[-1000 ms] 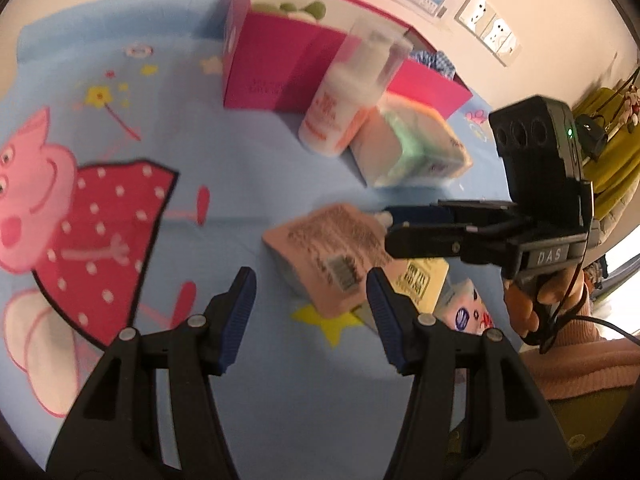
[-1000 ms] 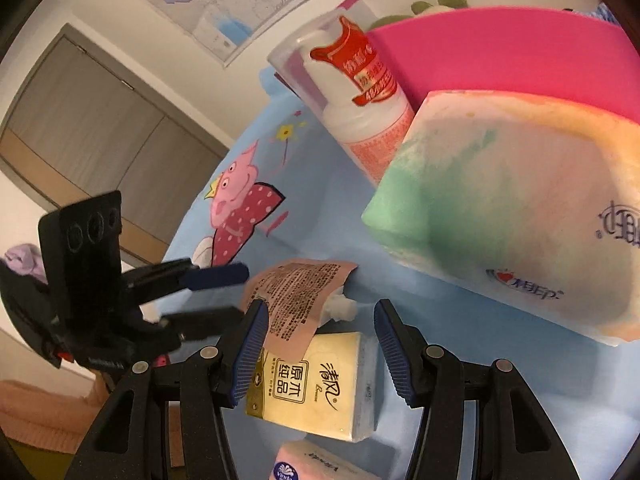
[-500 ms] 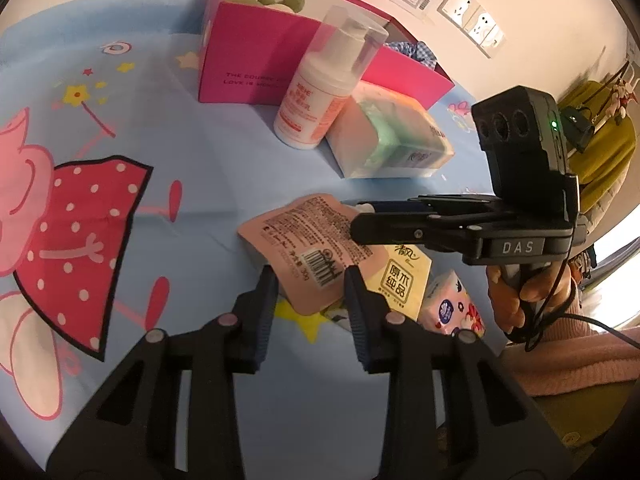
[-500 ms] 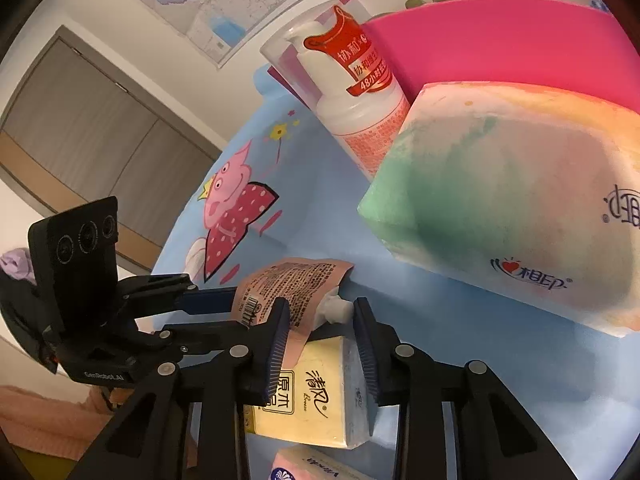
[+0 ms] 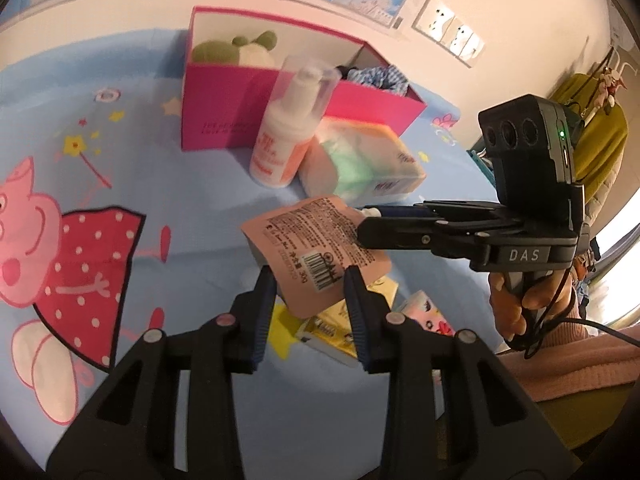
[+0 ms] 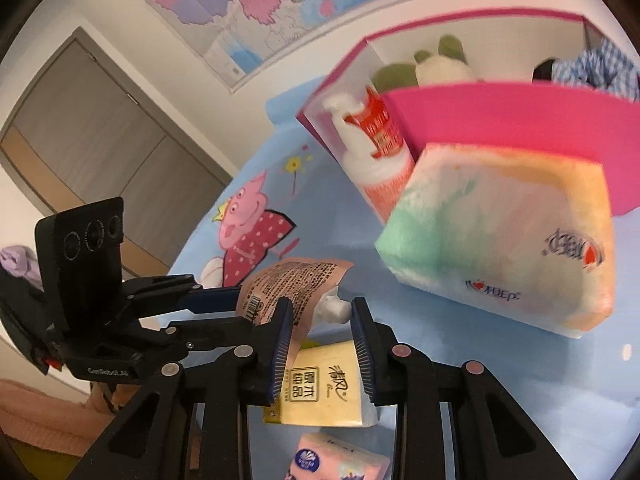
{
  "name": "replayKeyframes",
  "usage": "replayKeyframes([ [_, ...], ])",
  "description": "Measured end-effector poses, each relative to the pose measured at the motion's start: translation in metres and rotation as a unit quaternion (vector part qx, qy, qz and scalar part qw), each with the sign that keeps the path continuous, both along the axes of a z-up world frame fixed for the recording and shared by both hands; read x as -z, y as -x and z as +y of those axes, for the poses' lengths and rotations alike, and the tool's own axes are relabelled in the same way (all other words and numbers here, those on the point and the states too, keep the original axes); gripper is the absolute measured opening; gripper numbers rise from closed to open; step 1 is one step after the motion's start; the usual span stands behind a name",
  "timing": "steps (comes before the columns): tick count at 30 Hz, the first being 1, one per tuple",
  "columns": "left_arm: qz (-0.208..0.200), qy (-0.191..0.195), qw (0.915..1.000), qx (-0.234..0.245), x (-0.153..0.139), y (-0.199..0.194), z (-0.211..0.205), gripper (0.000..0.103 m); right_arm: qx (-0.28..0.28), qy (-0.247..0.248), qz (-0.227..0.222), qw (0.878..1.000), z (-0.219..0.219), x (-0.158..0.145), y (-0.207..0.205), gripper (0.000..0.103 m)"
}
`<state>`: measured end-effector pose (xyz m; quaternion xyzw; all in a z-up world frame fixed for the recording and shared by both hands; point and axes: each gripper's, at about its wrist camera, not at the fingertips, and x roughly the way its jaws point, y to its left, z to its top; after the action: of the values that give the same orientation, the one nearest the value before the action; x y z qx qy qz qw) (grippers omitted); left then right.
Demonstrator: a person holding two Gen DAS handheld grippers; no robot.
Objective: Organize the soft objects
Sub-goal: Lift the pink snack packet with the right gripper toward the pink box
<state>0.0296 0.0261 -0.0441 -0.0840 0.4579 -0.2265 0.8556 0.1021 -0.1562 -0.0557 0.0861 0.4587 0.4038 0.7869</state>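
Pink spout pouch (image 5: 316, 250) is held up off the blue cartoon-print surface (image 5: 168, 200), between both grippers and in front of the tissue pack. Long axis runs roughly L–R across the left wrist view: barcode end down toward the left gripper (image 5: 308, 284), white spout cap (image 6: 332, 306) at the far upper-right end, pointing toward the right gripper (image 6: 320, 320). Left gripper jaws are partly closed w/ the pouch's barcode corner hanging between them; can't tell if the pads actually touch it. Right gripper jaws sit either side of the spout end, a gap showing on each side in its own view; in the left wrist view they look near pressed together on that end, so grip can't be confirmed. Right wrist view alone shows the spout cap clearly, plus the yellow tissue packet (image 6: 320, 388) lying flat under the pouch and a pink tissue packet (image 6: 340, 460) nearer the camera. Left wrist view alone shows the barcode face and the hand (image 5: 516, 300) on the right gripper's handle. Both views: pink box (image 5: 240, 104) at back w/ green-and-white plush (image 5: 236, 48) and blue checked cloth (image 5: 378, 76) inside, pump bottle (image 5: 288, 136) upright just in front of it, pastel tissue pack (image 5: 360, 164) beside the bottle.
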Motion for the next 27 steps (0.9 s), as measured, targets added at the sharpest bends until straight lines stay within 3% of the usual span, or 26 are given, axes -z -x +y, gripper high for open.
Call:
replayKeyframes([
  [18,-0.072,-0.009,0.9951,0.066,-0.054,-0.015,-0.053,0.036,0.035,-0.025,-0.076,0.996,-0.043,-0.057,0.011,0.030],
  [27,-0.073,-0.023,0.9943,0.074,-0.061,-0.040,-0.073,0.036,0.049,-0.033,-0.089,0.994,-0.057,-0.071,-0.001,0.028],
])
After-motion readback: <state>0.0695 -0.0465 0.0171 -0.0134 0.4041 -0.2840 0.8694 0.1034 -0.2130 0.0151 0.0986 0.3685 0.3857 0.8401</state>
